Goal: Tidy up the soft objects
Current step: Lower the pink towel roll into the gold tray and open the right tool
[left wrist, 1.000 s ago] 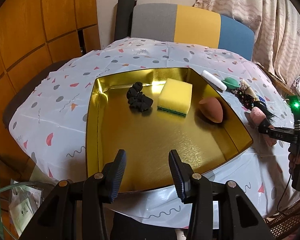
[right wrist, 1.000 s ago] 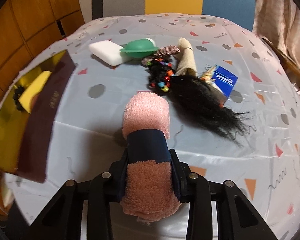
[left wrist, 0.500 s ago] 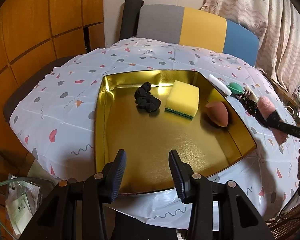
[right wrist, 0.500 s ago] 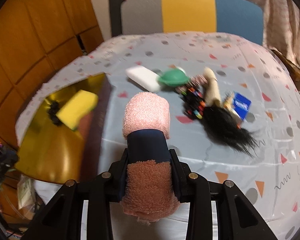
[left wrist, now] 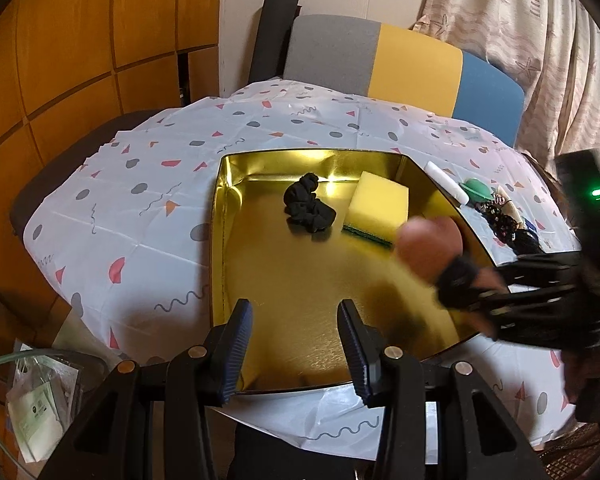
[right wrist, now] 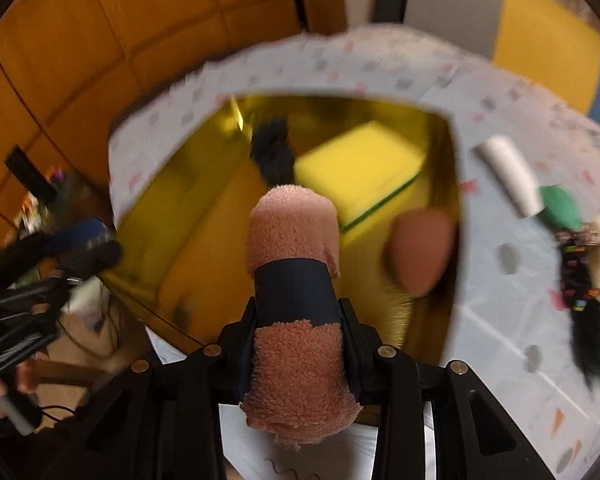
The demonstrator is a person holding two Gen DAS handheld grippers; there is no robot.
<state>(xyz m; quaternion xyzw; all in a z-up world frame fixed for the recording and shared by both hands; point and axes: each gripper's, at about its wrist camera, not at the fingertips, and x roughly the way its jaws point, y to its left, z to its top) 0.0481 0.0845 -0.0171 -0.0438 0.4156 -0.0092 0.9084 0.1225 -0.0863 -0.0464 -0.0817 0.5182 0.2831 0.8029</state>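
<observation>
Gold tray (left wrist: 220, 240) holding a yellow sponge (left wrist: 378, 206), black scrunchie (left wrist: 308, 208), brown egg-shaped sponge (right wrist: 418, 256); above it, pink towel roll (right wrist: 292, 232), navy-banded.

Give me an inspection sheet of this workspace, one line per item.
Surface: table under patterned white cloth.
Job's things: gold tray holds black scrunchie, yellow sponge, brown makeup sponge; pink towel roll above it.
Clutter: white bar, green item, hair pieces on cloth beside tray.
Grippers: right gripper clamps towel; left gripper open, empty.
Cables: nothing seen.
Surroundings: chair, curtain, wood panels.
</observation>
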